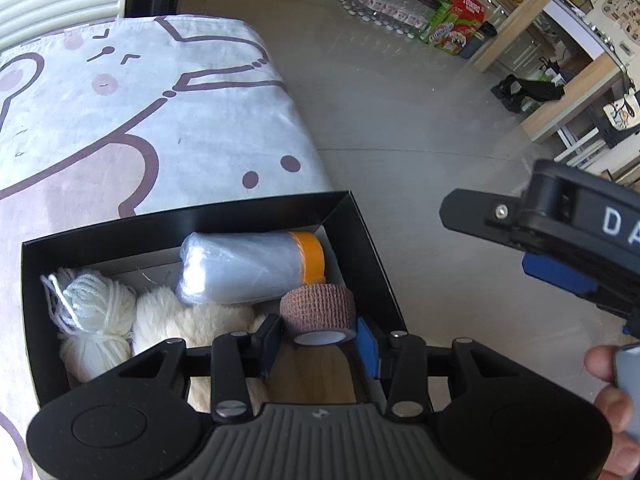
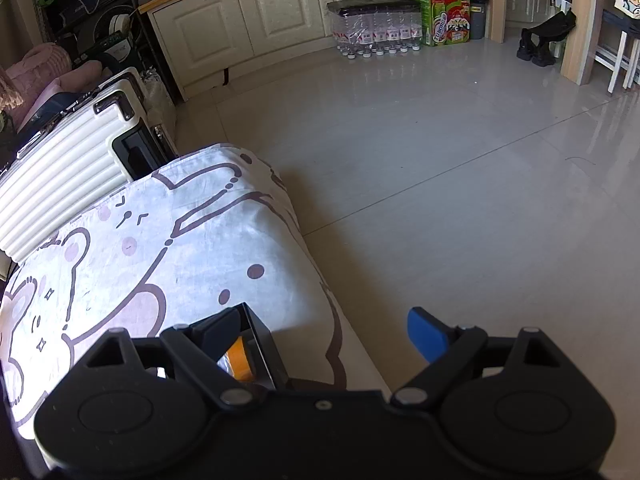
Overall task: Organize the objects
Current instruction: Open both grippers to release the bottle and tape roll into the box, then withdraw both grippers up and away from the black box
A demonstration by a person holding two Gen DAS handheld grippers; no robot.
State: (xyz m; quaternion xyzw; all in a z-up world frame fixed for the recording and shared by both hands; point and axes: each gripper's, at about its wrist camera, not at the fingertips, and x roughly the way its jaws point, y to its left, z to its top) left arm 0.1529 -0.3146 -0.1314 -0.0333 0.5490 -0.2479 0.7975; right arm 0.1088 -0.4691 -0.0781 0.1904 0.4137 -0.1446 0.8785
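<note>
The left gripper clamped the brown bandage roll over the black box for stowing; the right gripper stood wide, empty, beside the box.

The left gripper hides the near part of the black box at the frame's bottom. The suitcase is cut off at the left edge.

Bright daylight fills the room, sheening pale off the tiled floor toward the cupboards. The black box walls shade its contents. Both fisheye views bow hard at the edges, corners dark; focus stays crisp.
</note>
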